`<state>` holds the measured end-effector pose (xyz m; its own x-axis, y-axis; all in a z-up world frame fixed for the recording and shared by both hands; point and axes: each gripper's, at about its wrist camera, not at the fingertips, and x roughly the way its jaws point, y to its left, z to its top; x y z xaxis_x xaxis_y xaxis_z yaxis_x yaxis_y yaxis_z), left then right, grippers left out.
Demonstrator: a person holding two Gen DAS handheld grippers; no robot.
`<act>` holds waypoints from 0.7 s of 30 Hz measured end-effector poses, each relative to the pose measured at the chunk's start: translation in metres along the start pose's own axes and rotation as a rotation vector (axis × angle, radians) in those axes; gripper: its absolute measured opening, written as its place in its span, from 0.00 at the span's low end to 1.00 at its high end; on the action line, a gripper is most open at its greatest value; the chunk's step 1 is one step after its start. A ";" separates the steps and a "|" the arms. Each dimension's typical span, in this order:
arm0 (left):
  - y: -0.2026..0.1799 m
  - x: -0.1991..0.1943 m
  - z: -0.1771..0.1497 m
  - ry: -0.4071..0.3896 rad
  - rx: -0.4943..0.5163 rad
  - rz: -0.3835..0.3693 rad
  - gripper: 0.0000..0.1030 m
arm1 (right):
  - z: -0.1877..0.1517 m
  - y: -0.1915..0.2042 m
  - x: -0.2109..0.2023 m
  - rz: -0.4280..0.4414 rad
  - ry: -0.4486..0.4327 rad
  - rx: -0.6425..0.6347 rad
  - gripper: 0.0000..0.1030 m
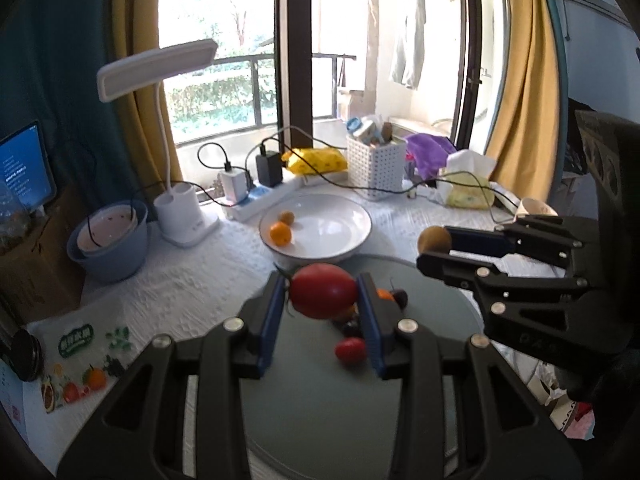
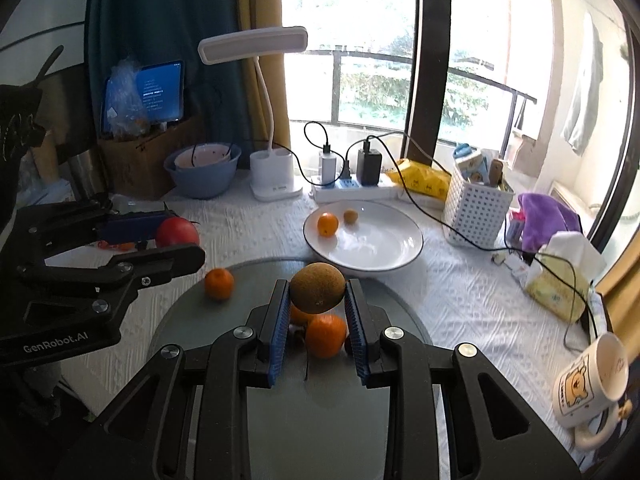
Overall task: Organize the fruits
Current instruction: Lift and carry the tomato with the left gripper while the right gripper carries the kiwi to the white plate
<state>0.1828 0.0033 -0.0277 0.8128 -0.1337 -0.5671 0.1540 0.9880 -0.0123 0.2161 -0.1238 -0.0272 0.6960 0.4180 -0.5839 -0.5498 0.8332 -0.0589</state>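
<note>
My left gripper [image 1: 323, 300] is shut on a red tomato [image 1: 322, 295] and holds it above the grey round tray [image 1: 320, 400]. My right gripper [image 2: 318, 300] is shut on a brown kiwi [image 2: 317, 287] above the same tray [image 2: 320, 408]. In the left wrist view the right gripper [image 1: 434, 249] shows at the right with the kiwi [image 1: 433, 239]. A white bowl [image 1: 352, 236] beyond the tray holds an orange [image 1: 280, 233] and a small brown fruit [image 1: 287, 217]. On the tray lie oranges [image 2: 325, 335], another orange [image 2: 219, 283] and a small red fruit [image 1: 350, 350].
A white desk lamp [image 2: 276, 184], a blue basin [image 2: 202, 174], a power strip with chargers [image 2: 352, 188], a white perforated basket [image 2: 476, 212], a tissue box [image 2: 560, 280] and a mug [image 2: 588, 384] surround the work area. Cables cross the white cloth.
</note>
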 end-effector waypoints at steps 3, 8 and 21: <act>0.004 0.000 0.006 -0.009 0.001 0.003 0.36 | 0.007 0.000 0.002 0.000 -0.008 -0.008 0.29; 0.012 0.003 0.016 -0.023 0.003 0.002 0.36 | 0.018 -0.003 0.008 -0.002 -0.016 -0.007 0.29; 0.031 0.022 0.046 -0.047 0.008 0.001 0.36 | 0.046 -0.015 0.032 -0.013 -0.025 -0.002 0.29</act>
<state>0.2314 0.0278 -0.0021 0.8383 -0.1363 -0.5279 0.1572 0.9875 -0.0052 0.2682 -0.1059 -0.0076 0.7146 0.4158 -0.5625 -0.5412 0.8381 -0.0681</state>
